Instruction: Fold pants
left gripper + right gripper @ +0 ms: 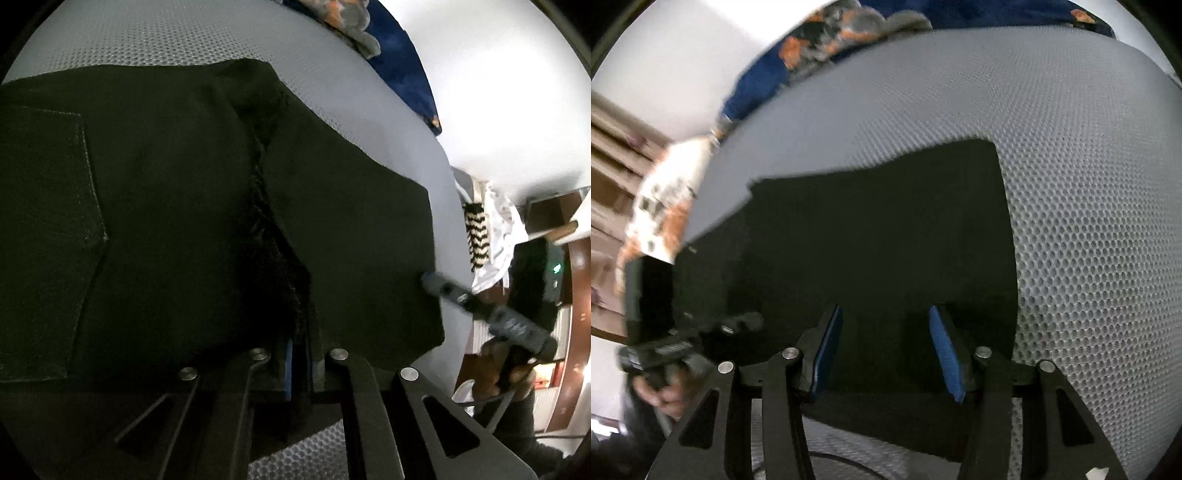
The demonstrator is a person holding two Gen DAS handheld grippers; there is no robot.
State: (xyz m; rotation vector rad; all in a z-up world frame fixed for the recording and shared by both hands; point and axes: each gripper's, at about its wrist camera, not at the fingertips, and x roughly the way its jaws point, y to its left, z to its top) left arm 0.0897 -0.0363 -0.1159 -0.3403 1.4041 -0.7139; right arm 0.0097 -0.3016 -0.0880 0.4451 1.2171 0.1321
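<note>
Grey mesh mattress (1089,184) lying under black pants (166,221) — left gripper (299,365) pinching their edge, right gripper (886,350) spread over them.

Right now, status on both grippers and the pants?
Left gripper shut on pants edge. Right gripper open, pads astride the fabric, not pinching. Pants lie flat on grey mesh mat. Nothing in the way.

Grey mesh-textured mattress (1071,184), blue patterned bedding (399,48) behind, white wall (498,92) (brightly lit), wooden furniture (578,295) aside
</note>
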